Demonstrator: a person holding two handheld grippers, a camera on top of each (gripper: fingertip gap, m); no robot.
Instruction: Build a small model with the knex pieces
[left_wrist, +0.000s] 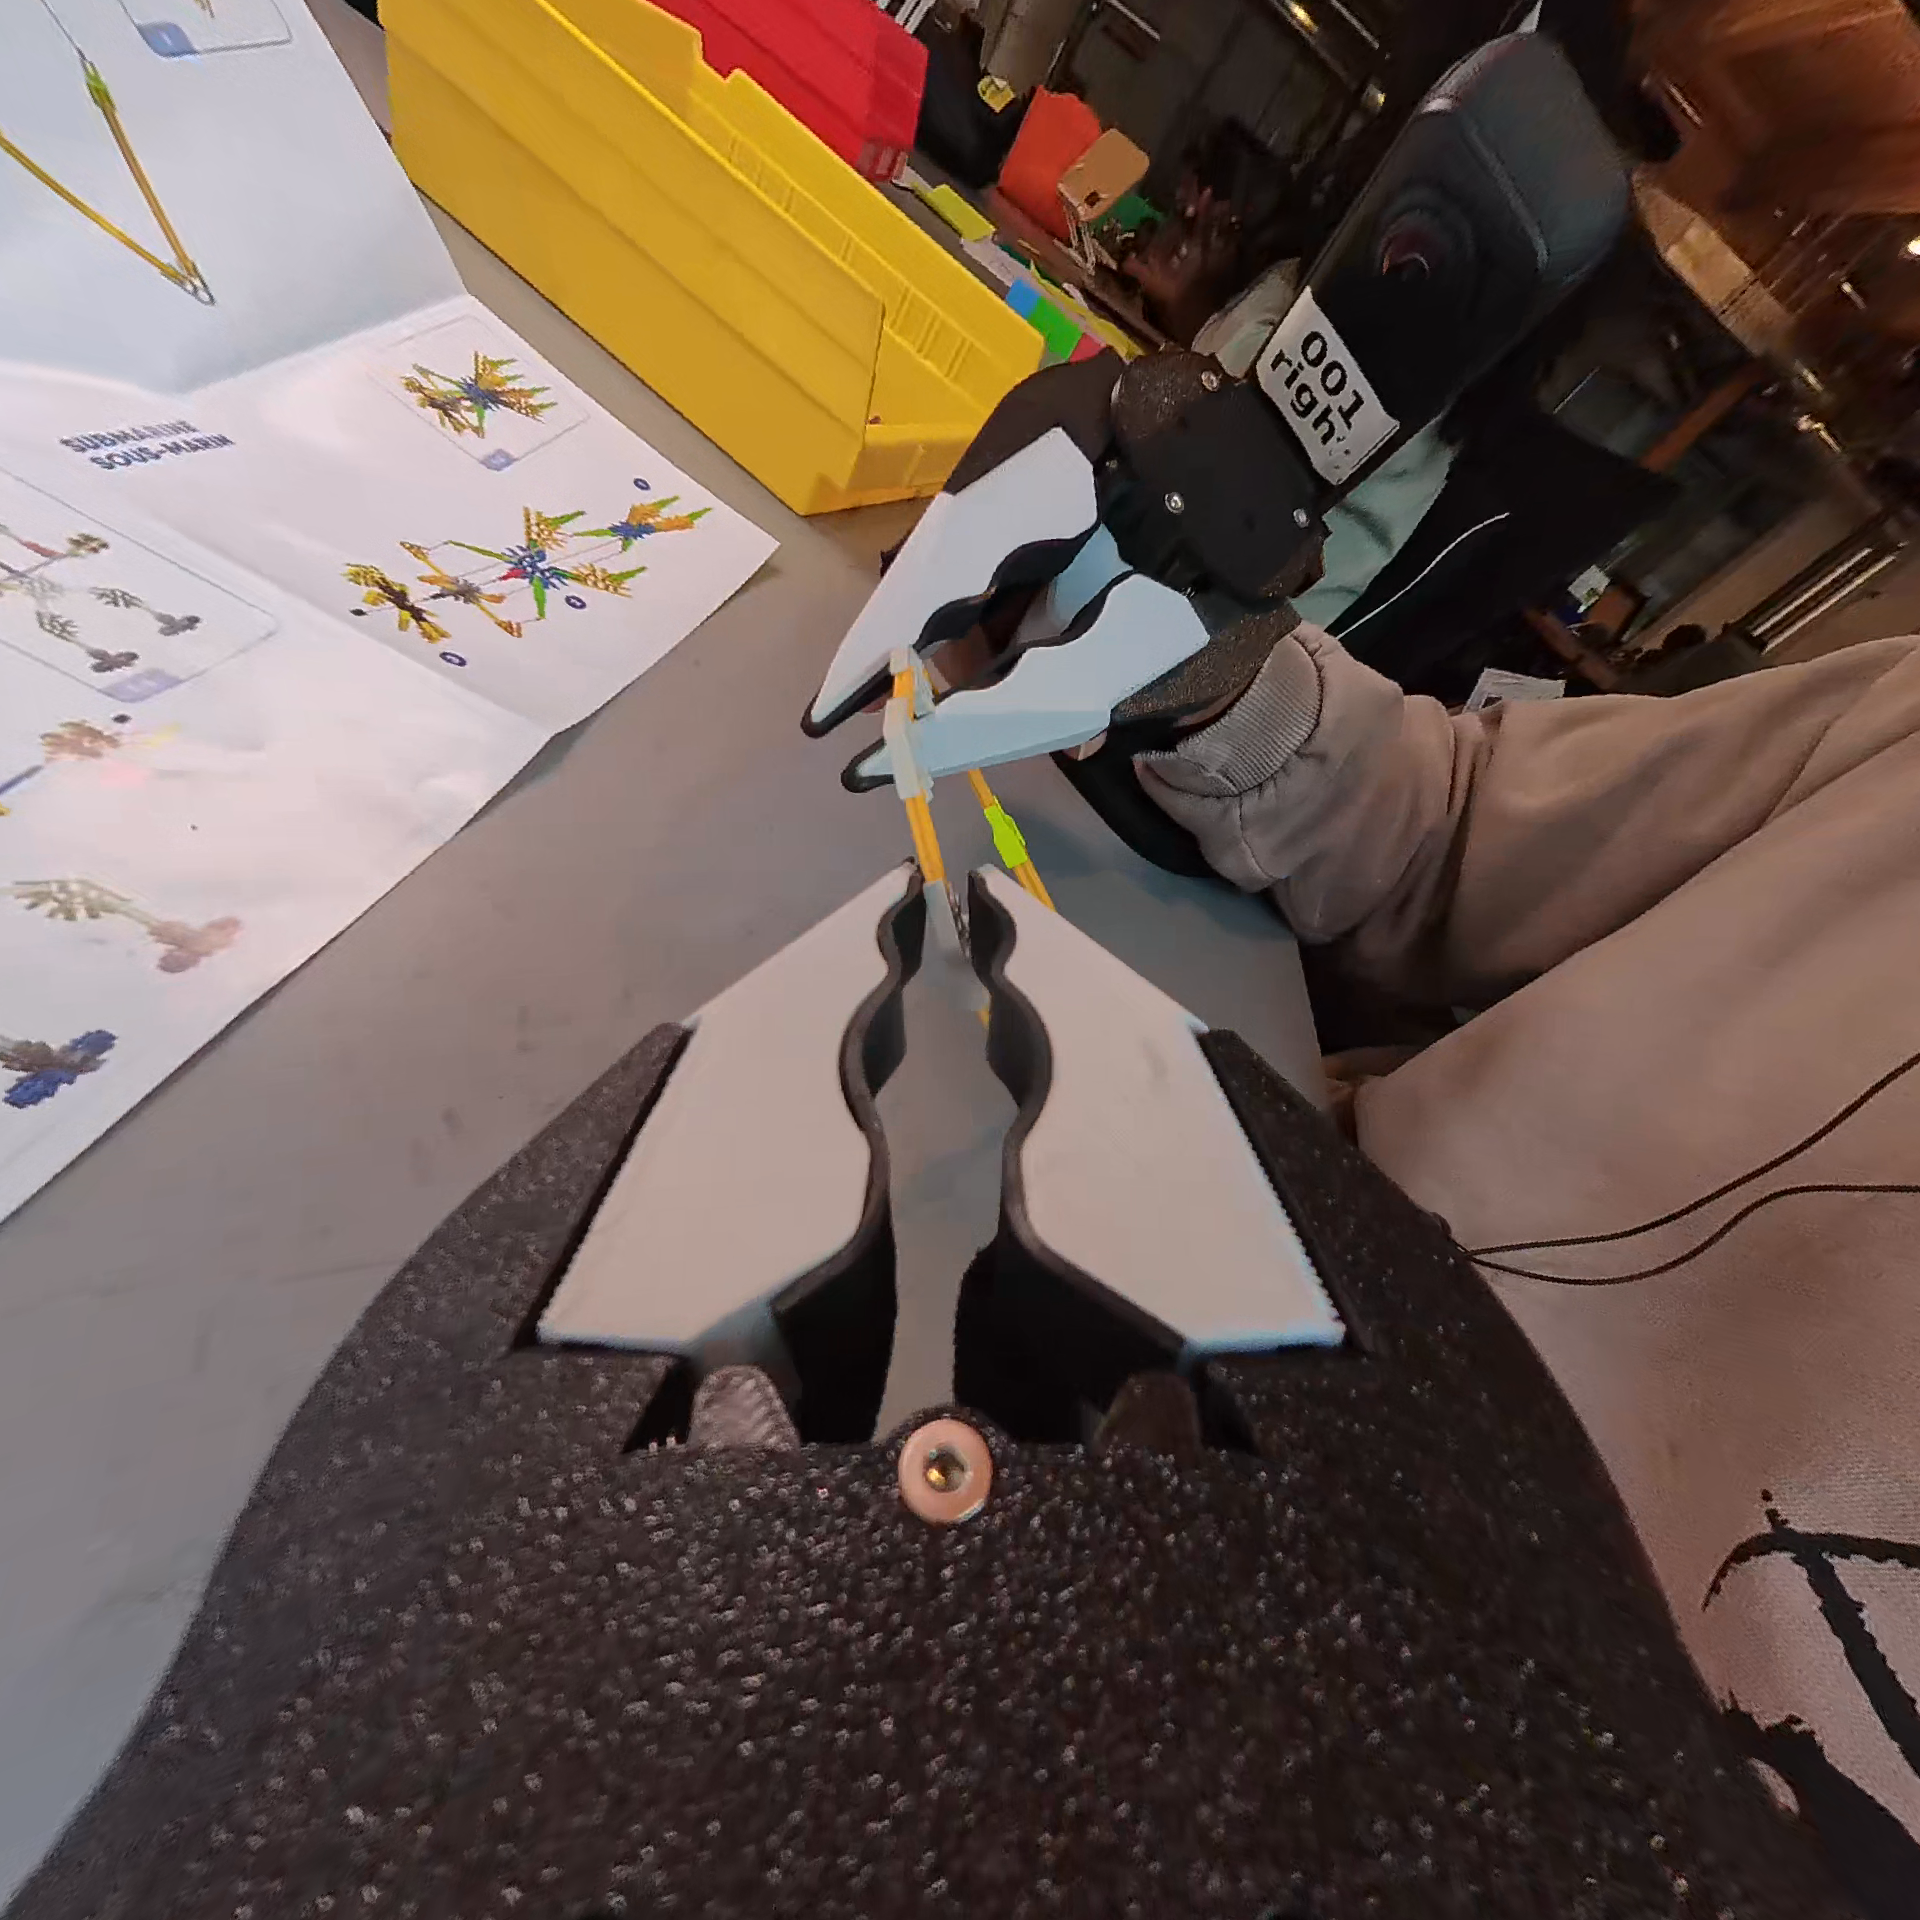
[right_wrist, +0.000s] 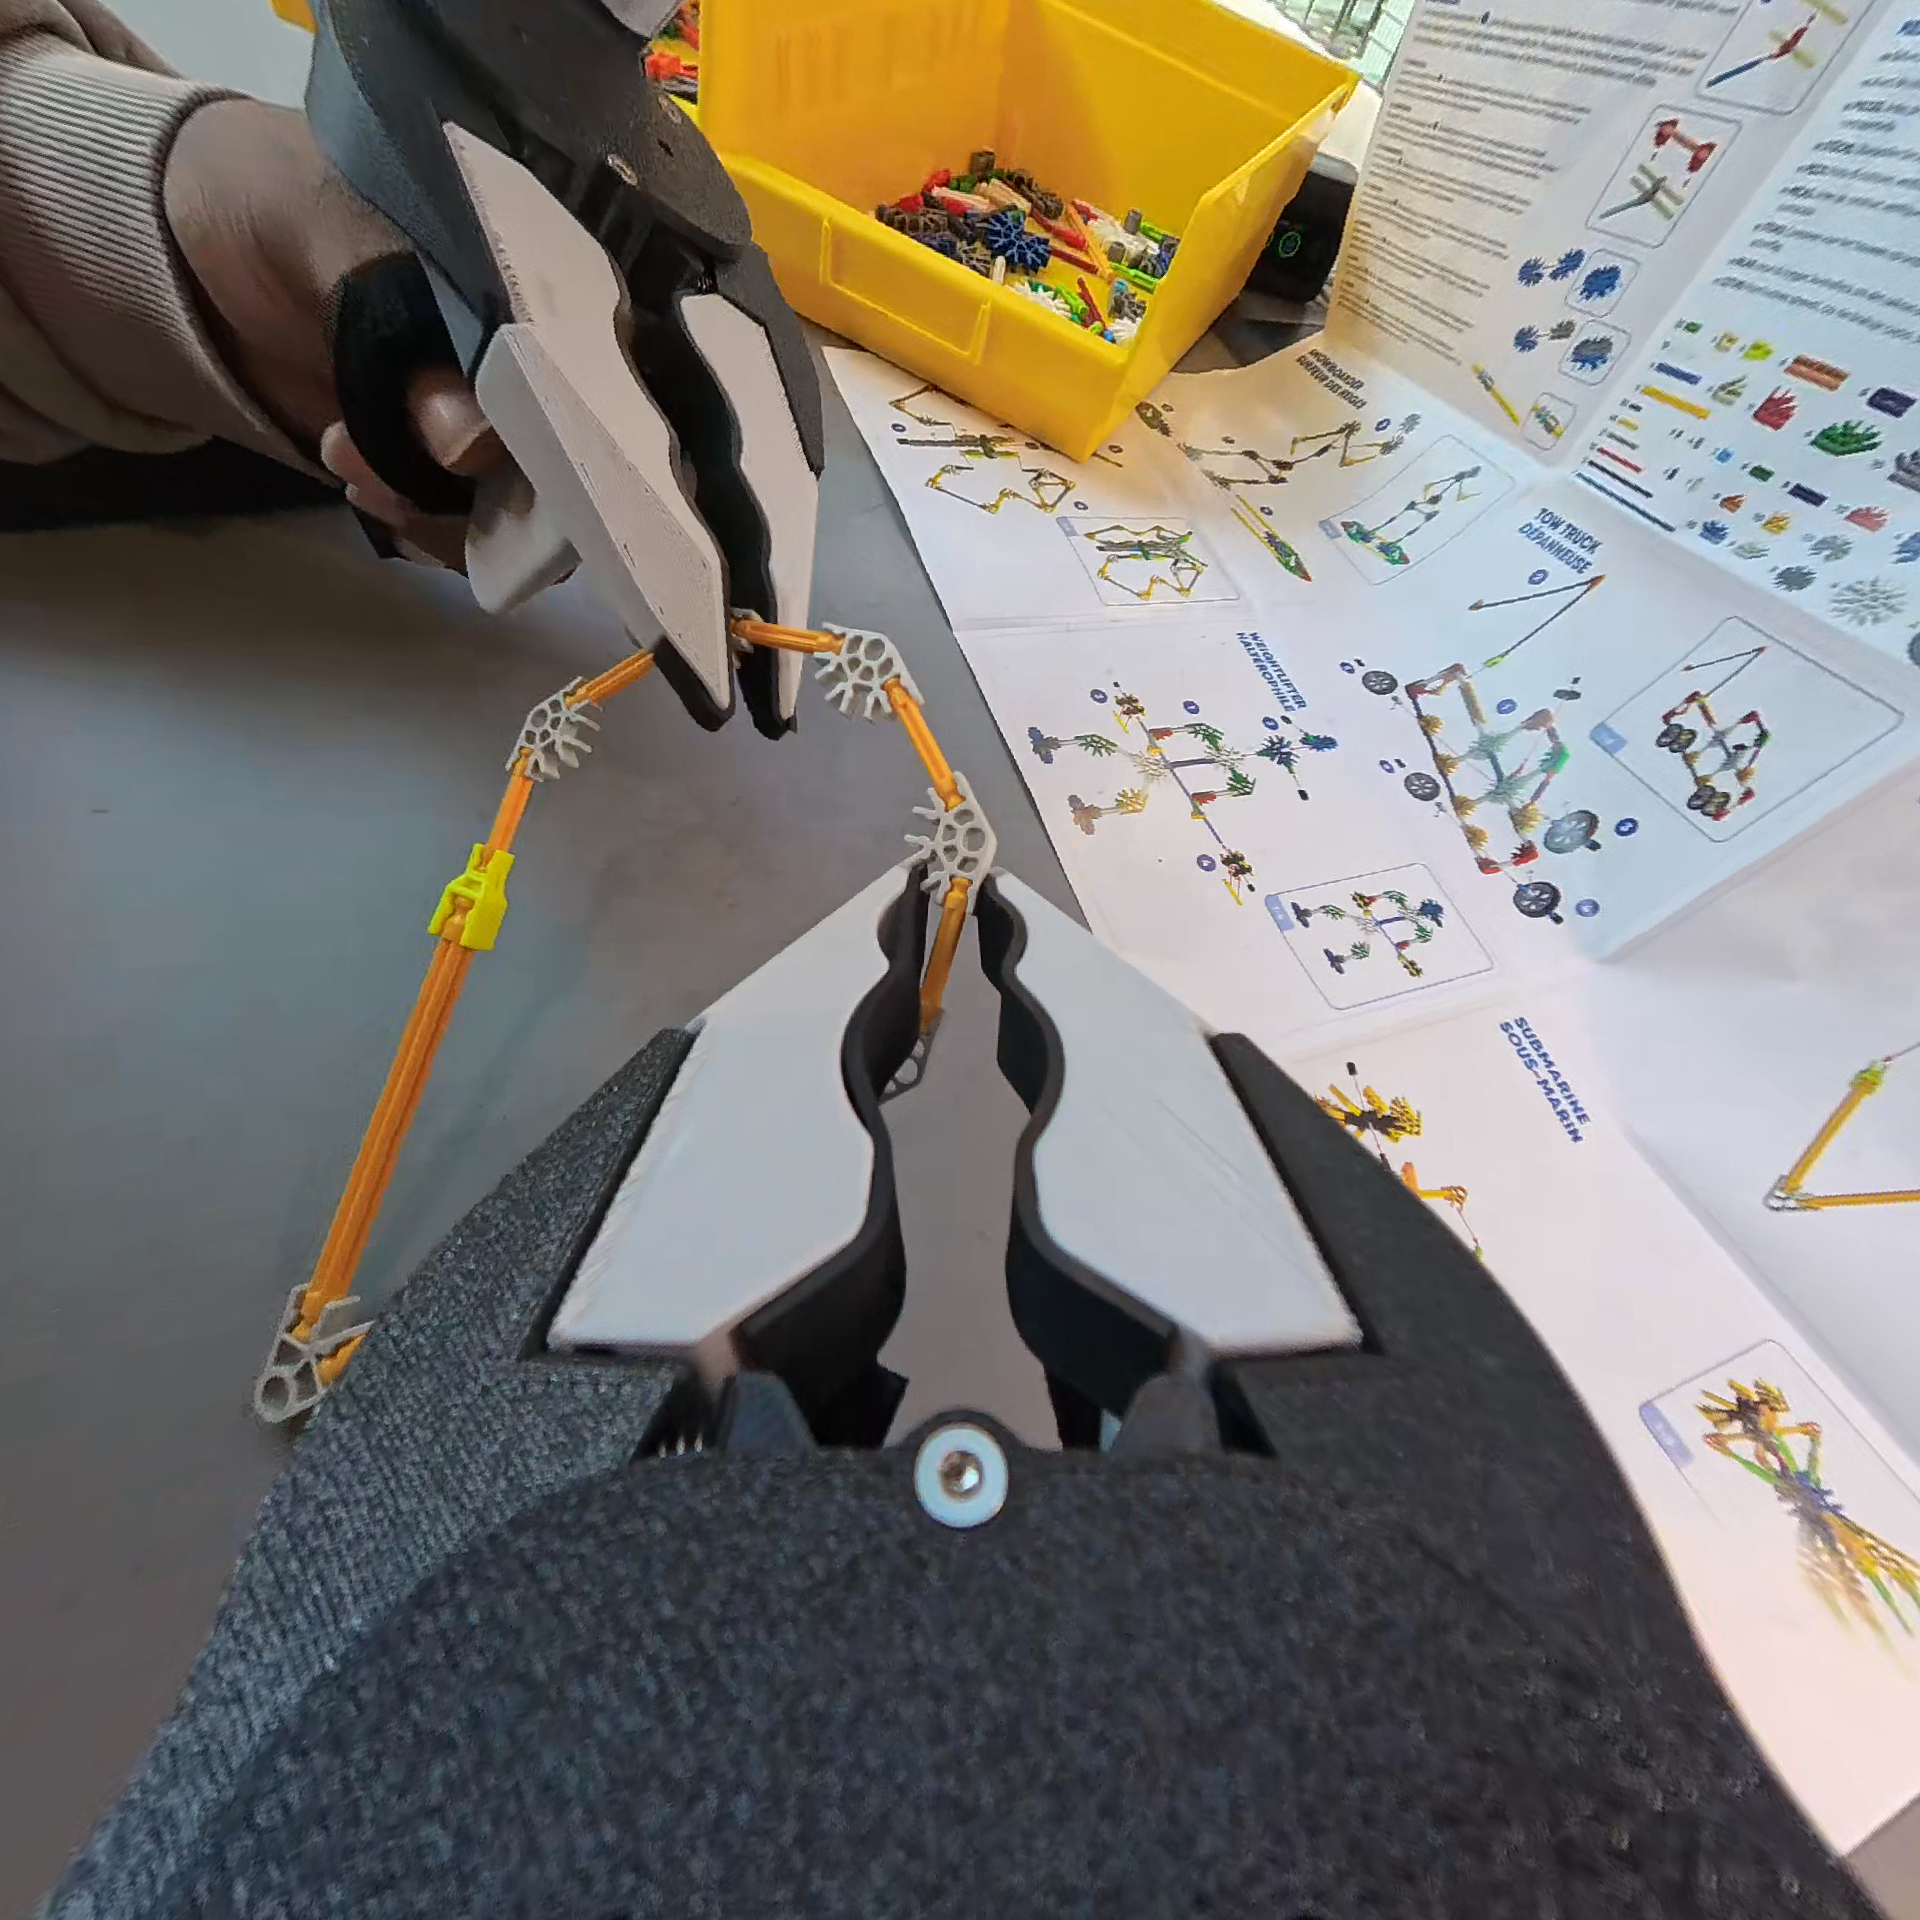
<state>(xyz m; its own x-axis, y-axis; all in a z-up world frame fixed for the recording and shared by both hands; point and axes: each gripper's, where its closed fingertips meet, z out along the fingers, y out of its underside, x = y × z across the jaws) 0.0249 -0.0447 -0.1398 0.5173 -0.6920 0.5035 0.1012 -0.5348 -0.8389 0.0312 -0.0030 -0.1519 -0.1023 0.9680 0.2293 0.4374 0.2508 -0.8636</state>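
Gripping a chain of orange rods and grey connectors (right_wrist: 914, 727) from both ends, the two tools meet over a grey table (right_wrist: 208, 727). The right gripper (right_wrist: 951, 904), jaws nearly closed, pinches a short orange rod just below a grey connector (right_wrist: 951, 836) at its fingertips. The left gripper (right_wrist: 750, 698), coming in from 11 o'clock in the right wrist view, is closed on the rod joint between two other grey connectors. From that joint the chain runs down toward 7 o'clock through a yellow clip (right_wrist: 473, 899) and a long rod (right_wrist: 400, 1122) to a grey corner piece (right_wrist: 301, 1361) lying on the table. A yellow bin (right_wrist: 1049, 343) of mixed small parts sits at 12 o'clock, touching an unfolded instruction sheet (right_wrist: 1351, 727) spread across the right side toward 3 o'clock. A hand (right_wrist: 312, 343) in a beige sleeve holds the left gripper.
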